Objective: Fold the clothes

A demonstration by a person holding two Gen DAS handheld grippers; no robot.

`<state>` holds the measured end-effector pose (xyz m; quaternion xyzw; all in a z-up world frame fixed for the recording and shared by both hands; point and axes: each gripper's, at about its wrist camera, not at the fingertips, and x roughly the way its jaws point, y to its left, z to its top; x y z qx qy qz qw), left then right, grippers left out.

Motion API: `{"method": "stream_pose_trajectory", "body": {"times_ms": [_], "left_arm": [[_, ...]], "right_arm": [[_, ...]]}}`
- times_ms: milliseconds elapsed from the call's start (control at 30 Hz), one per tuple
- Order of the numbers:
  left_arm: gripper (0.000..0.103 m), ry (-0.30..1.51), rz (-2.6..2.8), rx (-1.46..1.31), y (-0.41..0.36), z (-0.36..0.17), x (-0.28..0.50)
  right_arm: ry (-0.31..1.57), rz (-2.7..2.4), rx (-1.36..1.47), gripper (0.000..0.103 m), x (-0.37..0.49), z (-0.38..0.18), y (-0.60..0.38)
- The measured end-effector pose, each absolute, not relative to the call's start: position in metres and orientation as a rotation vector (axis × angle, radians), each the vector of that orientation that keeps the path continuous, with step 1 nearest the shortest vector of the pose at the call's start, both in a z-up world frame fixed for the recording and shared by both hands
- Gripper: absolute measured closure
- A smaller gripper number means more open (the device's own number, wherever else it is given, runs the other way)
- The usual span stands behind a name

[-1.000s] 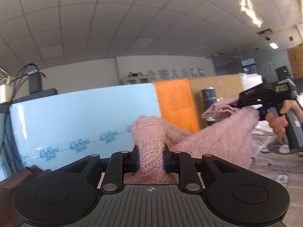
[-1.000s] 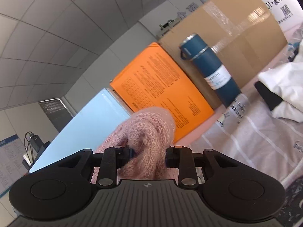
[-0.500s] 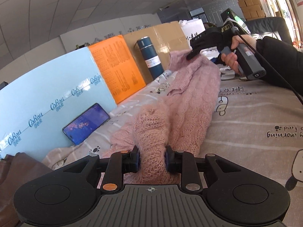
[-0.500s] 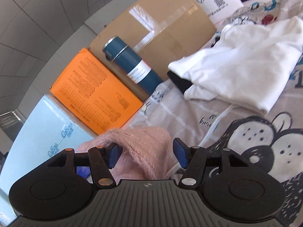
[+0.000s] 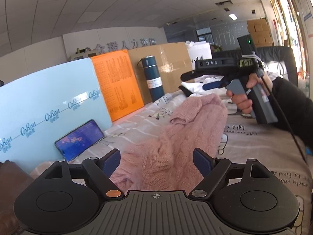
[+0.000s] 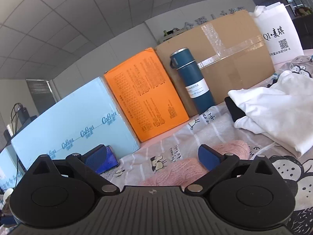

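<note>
Jaws opening; pink sweater (image 5: 176, 137) apparently loose; phone (image 5: 79, 140) beside.

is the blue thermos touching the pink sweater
Apart. The left wrist view shows bare patterned sheet between the blue thermos and the pink sweater.

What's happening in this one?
A person with a gripper in each hand is folding a pink sweater on a cartoon-print sheet. The jaws of the left gripper and the right gripper are both opening, and the pads press on nothing; the sweater lies on the sheet between and below them. A white garment lies to the right, with boxes and a blue bottle along the back.
</note>
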<state>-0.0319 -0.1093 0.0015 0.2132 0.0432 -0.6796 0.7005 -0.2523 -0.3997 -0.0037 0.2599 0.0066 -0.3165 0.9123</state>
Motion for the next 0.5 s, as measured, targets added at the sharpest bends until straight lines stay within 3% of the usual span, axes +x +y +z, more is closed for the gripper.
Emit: {"method": "stream_pose_trajectory", "body": {"times_ms": [333, 500], "left_arm": [[0.015, 0.27, -1.439, 0.511, -0.144, -0.018, -0.033], [0.016, 0.345, -1.438, 0.42, -0.147, -0.022, -0.025]], "right_arm": [[0.112, -0.649, 0.596, 0.002, -0.243, -0.014, -0.411], [0.266, -0.582, 0.505, 0.0, -0.224, -0.016, -0.405]]}}
